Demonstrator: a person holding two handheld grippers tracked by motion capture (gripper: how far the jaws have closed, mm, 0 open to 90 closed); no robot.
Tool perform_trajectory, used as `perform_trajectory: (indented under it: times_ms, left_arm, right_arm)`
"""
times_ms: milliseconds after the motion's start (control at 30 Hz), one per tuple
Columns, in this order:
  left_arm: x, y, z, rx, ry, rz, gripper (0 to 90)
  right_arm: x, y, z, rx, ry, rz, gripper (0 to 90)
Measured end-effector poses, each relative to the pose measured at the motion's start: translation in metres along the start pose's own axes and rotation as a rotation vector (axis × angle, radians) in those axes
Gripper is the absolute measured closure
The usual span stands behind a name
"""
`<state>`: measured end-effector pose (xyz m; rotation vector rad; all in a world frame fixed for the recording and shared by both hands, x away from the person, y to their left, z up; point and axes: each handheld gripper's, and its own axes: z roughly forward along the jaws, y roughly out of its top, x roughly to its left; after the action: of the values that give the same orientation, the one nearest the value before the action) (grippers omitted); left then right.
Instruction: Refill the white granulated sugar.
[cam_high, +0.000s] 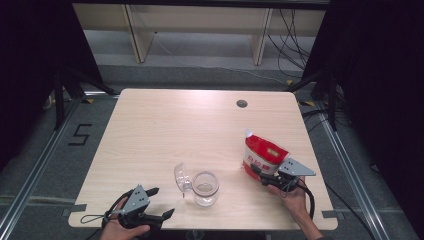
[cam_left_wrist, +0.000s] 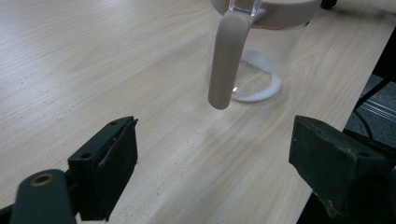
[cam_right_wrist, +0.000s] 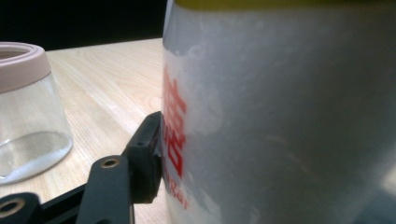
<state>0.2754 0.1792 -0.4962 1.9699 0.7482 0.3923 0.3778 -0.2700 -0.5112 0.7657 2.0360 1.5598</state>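
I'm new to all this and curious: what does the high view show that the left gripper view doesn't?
High view alone: the whole table, the red-and-white pouch standing with the right gripper at its base, the jar's clear lid flipped open, and both hands.

Left gripper view alone: a close look at the jar's beige strap hanging down its side, and white powder on its bottom.

Both: the clear jar and the open left gripper, with nothing between its jaws.

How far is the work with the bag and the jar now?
Done: the jar stands open, lid flipped aside, a little white powder at its bottom. In hand: the right gripper has its jaws around the red-and-white bag. Left: lifting and pouring; the left gripper is open.
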Motion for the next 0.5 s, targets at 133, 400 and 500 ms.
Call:
perform_trajectory:
  times_ms: [133,400,500]
  left_arm:
    - [-0.001,-0.001,0.000,0.004,0.007,-0.023,15.1]
    - [0.000,0.000,0.000,0.001,0.004,0.001,15.2]
    - [-0.001,0.000,0.000,0.002,0.005,-0.023,15.2]
  right_arm:
    - [0.002,0.001,-0.001,0.000,-0.022,-0.004,43.9]
    - [0.007,0.007,-0.003,0.021,-0.075,-0.135,45.4]
    - [0.011,0.008,-0.004,0.033,-0.086,-0.172,45.7]
